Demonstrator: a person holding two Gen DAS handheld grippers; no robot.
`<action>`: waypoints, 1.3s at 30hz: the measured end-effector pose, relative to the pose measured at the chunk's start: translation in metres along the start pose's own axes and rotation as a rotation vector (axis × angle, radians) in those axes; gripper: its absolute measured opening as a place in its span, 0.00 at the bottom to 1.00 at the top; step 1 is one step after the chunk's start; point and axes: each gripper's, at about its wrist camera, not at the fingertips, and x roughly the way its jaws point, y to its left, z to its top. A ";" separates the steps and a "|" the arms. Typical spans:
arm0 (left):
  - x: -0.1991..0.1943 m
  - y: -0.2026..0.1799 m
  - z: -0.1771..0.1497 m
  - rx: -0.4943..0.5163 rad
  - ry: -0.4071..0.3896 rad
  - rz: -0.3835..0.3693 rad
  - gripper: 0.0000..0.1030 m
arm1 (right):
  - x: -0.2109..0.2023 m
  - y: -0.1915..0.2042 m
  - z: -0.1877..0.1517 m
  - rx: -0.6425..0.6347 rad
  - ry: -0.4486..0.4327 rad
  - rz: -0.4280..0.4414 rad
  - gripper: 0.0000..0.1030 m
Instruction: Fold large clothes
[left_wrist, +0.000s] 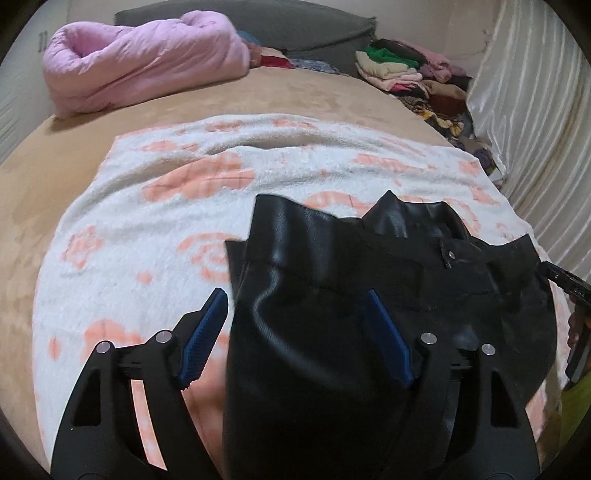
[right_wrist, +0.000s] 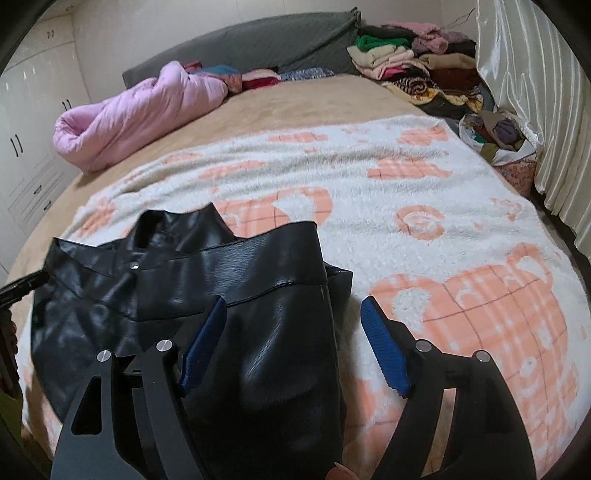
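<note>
Left gripper (left_wrist: 295, 306): black frame with ribbed blue pads, jaws spread wide; the garment's left edge lies in the gap, and neither pad presses on it.
Right gripper (right_wrist: 293, 314): same build, jaws spread wide; the garment's right edge lies between the pads, unpinched.
Black leather-look garment (left_wrist: 369, 295): glossy, smooth, softly creased; lies folded on the blanket at the near edge of the bed, just under both grippers, its top edge rumpled into peaks, one small metal snap (left_wrist: 450, 254) showing near that edge.
Fleece blanket (right_wrist: 369, 184): white, fluffy pile with peach checked shapes, spread flat over the near half of the bed, a few long ripples at its far side.
Bed cover (left_wrist: 295, 96): tan, suede-like, smooth, bare beyond the blanket.
Pink quilt (left_wrist: 147, 62): puffy, crinkled, rolled into a fat bundle at the far left of the bed.
Clothes pile (right_wrist: 413, 66): folded and loose knits in green, cream, pink, maroon and brown, stacked at the far right corner.
Grey headboard cushion (right_wrist: 258, 40): matte, padded, along the far end.
Curtain (right_wrist: 535, 92): cream satin, shiny, vertical pleats on the right.
White wardrobe (right_wrist: 33, 122): glossy panelled doors with dark handles, on the left.
</note>
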 end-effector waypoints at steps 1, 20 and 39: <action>0.004 -0.001 0.001 0.006 0.007 0.006 0.65 | 0.007 0.000 0.001 0.002 0.010 -0.008 0.70; 0.009 -0.009 0.042 0.010 -0.123 0.018 0.10 | 0.011 -0.008 0.030 0.122 -0.130 -0.056 0.13; 0.058 0.019 0.024 -0.091 -0.026 0.048 0.41 | 0.065 -0.018 0.009 0.149 0.007 -0.143 0.25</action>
